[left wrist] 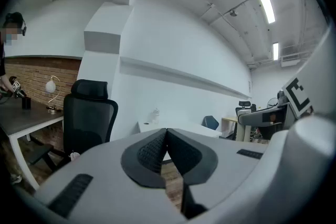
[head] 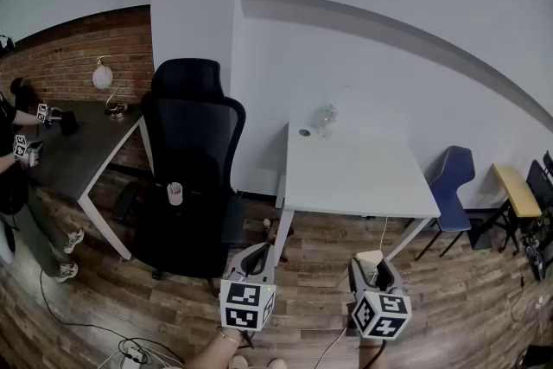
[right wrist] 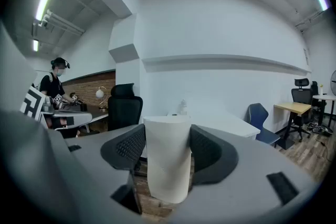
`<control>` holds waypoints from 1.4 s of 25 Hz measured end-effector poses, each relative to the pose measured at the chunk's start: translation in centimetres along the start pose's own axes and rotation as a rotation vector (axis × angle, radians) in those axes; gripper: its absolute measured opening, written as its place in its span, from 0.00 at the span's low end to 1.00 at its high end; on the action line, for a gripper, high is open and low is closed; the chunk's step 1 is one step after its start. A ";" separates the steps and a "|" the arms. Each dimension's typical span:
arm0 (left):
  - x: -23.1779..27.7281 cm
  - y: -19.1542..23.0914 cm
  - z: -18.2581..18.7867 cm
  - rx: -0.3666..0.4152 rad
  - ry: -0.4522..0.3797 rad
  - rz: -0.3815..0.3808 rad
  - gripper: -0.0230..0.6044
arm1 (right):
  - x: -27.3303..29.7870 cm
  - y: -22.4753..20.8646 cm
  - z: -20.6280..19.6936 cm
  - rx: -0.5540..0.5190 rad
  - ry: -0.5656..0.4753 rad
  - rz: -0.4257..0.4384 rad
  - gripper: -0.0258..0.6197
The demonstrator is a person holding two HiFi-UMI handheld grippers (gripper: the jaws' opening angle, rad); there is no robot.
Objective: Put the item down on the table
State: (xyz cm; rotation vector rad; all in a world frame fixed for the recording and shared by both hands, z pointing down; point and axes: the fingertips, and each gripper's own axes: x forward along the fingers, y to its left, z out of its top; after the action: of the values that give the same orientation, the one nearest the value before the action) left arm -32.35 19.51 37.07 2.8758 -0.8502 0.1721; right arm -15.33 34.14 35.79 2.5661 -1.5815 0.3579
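Task item: a white cup (right wrist: 167, 157), standing upright between the jaws of the right tongs (head: 373, 268).
Right tongs: grasping the cup. The two dark pads press its sides with the jaws set wide around it, and its lower end hangs free below them.
Left tongs (left wrist: 167, 152): clenched, the pads meeting tip to tip with nothing between them. They are held level beside the right tongs and take no part in the carry.
Where the cup is: in the air over the wooden floor (head: 467, 298), on the near side of the white desk (head: 363, 177) and not over its top.
Desk top: mostly bare. A clear object (head: 324, 121) and a small round thing (head: 304, 132) sit near its far edge. The near half offers open room.
Nearby: a black office chair (head: 192, 151) stands just left of the desk. A second person works at a dark desk (head: 82, 147) well off to the left.
Done so far: the cup is picked up and faces the desk.
Left to do: judged as nearly all of the placing. The cup has to be carried forward over the top, lowered until its base rests flat, and the right jaws let go.
Progress estimate: early. The put-down has not yet begun.
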 end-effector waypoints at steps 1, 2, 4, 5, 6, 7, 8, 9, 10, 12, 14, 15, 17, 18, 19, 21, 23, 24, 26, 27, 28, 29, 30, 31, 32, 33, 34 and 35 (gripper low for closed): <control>0.0 0.0 0.0 -0.001 0.000 0.002 0.06 | 0.0 -0.1 0.0 -0.001 0.001 0.000 0.49; 0.0 -0.1 0.0 -0.002 0.001 0.004 0.06 | -0.1 -0.2 0.0 -0.002 0.002 0.000 0.49; 0.0 -0.2 -0.1 -0.003 0.001 0.007 0.06 | -0.1 -0.6 -0.1 -0.002 0.002 -0.001 0.49; 0.1 -0.4 -0.2 -0.003 0.002 0.008 0.06 | -0.2 -0.9 -0.1 -0.002 0.002 -0.003 0.49; 0.2 -0.6 -0.3 -0.002 0.003 0.008 0.06 | -0.3 -1.2 -0.1 -0.001 0.001 -0.004 0.49; 0.2 -0.8 -0.4 -0.001 0.004 0.008 0.06 | -0.3 -1.4 -0.1 0.000 0.000 -0.004 0.49; 0.3 -1.0 -0.5 0.000 0.006 0.007 0.06 | -0.3 -1.5 -0.1 0.002 -0.001 -0.002 0.49; 0.4 -1.1 -0.5 0.001 0.008 0.007 0.06 | -0.3 -1.6 -0.1 0.006 -0.002 0.004 0.49; 0.4 -1.2 -0.6 0.002 0.009 0.007 0.06 | -0.2 -1.6 -0.1 0.011 -0.001 0.012 0.49; 0.6 -1.4 -0.7 0.001 0.012 0.010 0.06 | -0.2 -1.7 0.0 0.022 -0.002 0.028 0.49; 1.0 -1.5 -0.6 -0.003 0.012 0.018 0.06 | -0.1 -2.1 0.1 0.014 0.002 0.034 0.49; 1.3 -1.6 -0.6 -0.006 0.011 0.024 0.06 | 0.0 -2.4 0.1 0.009 0.004 0.035 0.49; 1.7 -1.8 -0.6 -0.011 0.009 0.036 0.06 | 0.2 -3.3 0.2 0.010 0.005 0.036 0.49; 1.9 -1.9 -0.6 -0.012 0.007 0.043 0.06 | 0.2 -3.8 0.2 0.015 0.003 0.037 0.49; 2.1 -2.1 -0.7 -0.014 0.006 0.050 0.06 | 0.3 -4.4 0.3 0.019 0.002 0.037 0.49; 2.5 -2.4 -0.8 -0.017 0.002 0.066 0.06 | 0.6 -5.7 0.4 0.020 0.000 0.038 0.49; 2.8 -2.9 -1.0 -0.022 0.000 0.082 0.06 | 0.8 -6.8 0.5 0.019 -0.004 0.041 0.49; 3.0 -3.1 -1.0 -0.023 0.000 0.087 0.06 | 1.0 -7.2 0.6 0.023 -0.006 0.042 0.49; 3.4 -3.5 -1.1 -0.021 0.000 0.093 0.06 | 1.3 -7.9 0.6 0.034 -0.009 0.048 0.49; 3.6 -3.7 -1.0 -0.017 0.000 0.095 0.06 | 1.5 -8.0 0.6 0.035 -0.009 0.053 0.49; 3.8 -3.8 -1.0 -0.014 0.002 0.097 0.06 | 1.6 -8.2 0.6 0.033 -0.008 0.057 0.49; 4.0 -3.9 -1.0 -0.013 0.005 0.098 0.06 | 1.8 -8.3 0.6 0.032 -0.008 0.059 0.49; 4.2 -4.0 -1.0 -0.012 0.007 0.099 0.06 | 1.9 -8.5 0.6 0.033 -0.008 0.059 0.49; 4.4 -4.1 -1.0 -0.011 0.009 0.098 0.06 | 2.0 -8.8 0.5 0.035 -0.007 0.057 0.49; 4.7 -4.2 -1.0 -0.009 0.012 0.096 0.06 | 2.1 -9.0 0.4 0.039 -0.005 0.054 0.49; 4.9 -4.4 -1.0 -0.007 0.014 0.093 0.06 | 2.2 -9.3 0.2 0.043 -0.002 0.051 0.49; 5.1 -4.5 -1.0 -0.005 0.015 0.091 0.06 | 2.3 -9.6 0.1 0.047 0.002 0.047 0.49; 5.3 -4.6 -1.1 -0.005 0.016 0.091 0.06 | 2.4 -9.9 -0.1 0.050 0.007 0.044 0.49</control>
State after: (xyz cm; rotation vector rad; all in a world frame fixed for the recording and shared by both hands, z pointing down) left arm -25.43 20.70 38.47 2.8291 -0.9773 0.2025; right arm -5.56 36.59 36.84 2.5667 -1.6502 0.4154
